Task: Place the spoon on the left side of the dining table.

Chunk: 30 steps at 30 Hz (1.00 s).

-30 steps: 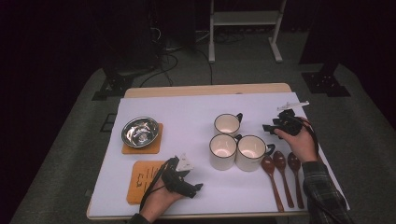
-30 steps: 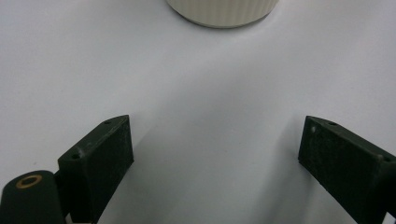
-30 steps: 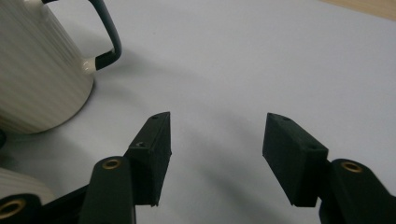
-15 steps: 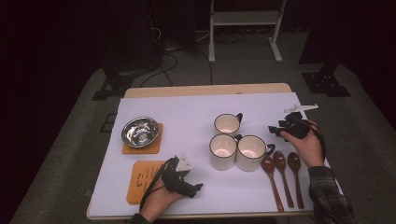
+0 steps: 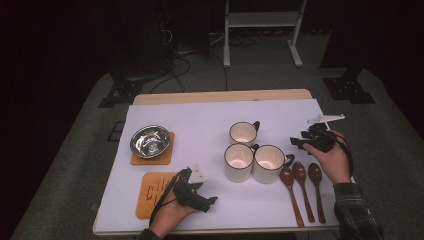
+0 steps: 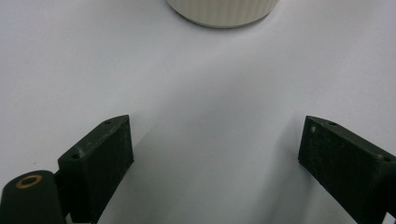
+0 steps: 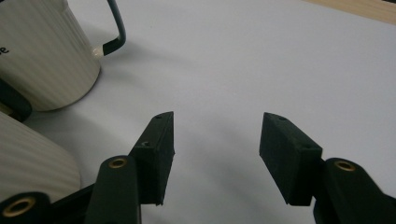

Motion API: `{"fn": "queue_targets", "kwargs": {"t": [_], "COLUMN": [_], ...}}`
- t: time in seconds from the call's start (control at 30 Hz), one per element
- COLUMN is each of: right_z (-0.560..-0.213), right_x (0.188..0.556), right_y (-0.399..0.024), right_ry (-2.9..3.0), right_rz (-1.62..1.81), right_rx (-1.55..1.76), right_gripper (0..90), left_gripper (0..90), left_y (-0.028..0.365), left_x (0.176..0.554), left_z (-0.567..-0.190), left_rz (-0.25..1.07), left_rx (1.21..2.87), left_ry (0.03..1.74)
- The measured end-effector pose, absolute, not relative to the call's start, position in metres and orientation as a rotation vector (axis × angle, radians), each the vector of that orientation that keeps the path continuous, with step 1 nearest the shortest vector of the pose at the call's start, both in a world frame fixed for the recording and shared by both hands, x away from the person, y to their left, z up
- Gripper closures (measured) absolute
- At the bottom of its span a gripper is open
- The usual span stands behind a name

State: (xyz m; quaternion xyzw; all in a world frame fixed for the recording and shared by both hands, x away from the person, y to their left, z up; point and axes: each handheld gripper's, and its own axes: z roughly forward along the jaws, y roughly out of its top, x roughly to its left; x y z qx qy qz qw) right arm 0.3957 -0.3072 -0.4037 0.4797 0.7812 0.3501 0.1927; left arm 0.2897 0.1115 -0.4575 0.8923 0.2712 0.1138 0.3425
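On the white table [image 5: 200, 120] I count three cream mugs [image 5: 268, 163], three wooden spoons [image 5: 300, 172], one steel bowl [image 5: 149, 140] and two cork mats [image 5: 155, 189]; my right claw [image 5: 296, 142], jaws parted and empty, hovers just right of the mugs, my left claw [image 5: 209, 202] wide open near their front.

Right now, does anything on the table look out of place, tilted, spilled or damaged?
Nothing stands out. The three mugs stand upright in a close cluster, the three wooden spoons lie side by side, and the metal bowl sits on its coaster. A second coaster is bare. No spill or damage is visible.
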Motion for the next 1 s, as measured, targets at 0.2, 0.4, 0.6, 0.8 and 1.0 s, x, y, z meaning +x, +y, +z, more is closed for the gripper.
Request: {"fn": "queue_targets", "kwargs": {"t": [0.2, 0.4, 0.6, 0.8, 1.0], "right_z": [-0.403, -0.402, -0.402, -0.401, -0.400], "right_x": [0.389, 0.383, 0.378, 0.373, 0.368], "right_y": [-0.310, -0.311, -0.314, -0.316, -0.319], "right_ry": [2.186, 2.187, 2.182, 2.177, 2.175], "right_rz": [0.985, 0.980, 0.982, 0.980, 0.980], "right_rx": [1.346, 1.346, 1.345, 1.346, 1.347], "right_gripper": [43.4, 43.1, 42.7, 42.6, 42.3], "left_gripper": [9.1, 9.0, 9.0, 9.1, 9.0], "left_y": [0.111, 0.112, 0.111, 0.112, 0.112], "left_x": [0.290, 0.290, 0.290, 0.290, 0.290], "left_z": [-0.457, -0.457, -0.457, -0.457, -0.457], "left_rz": [0.296, 0.296, 0.295, 0.296, 0.296], "left_rx": [2.319, 2.320, 2.320, 2.321, 2.321], "left_ry": [0.706, 0.706, 0.706, 0.705, 0.705]}}
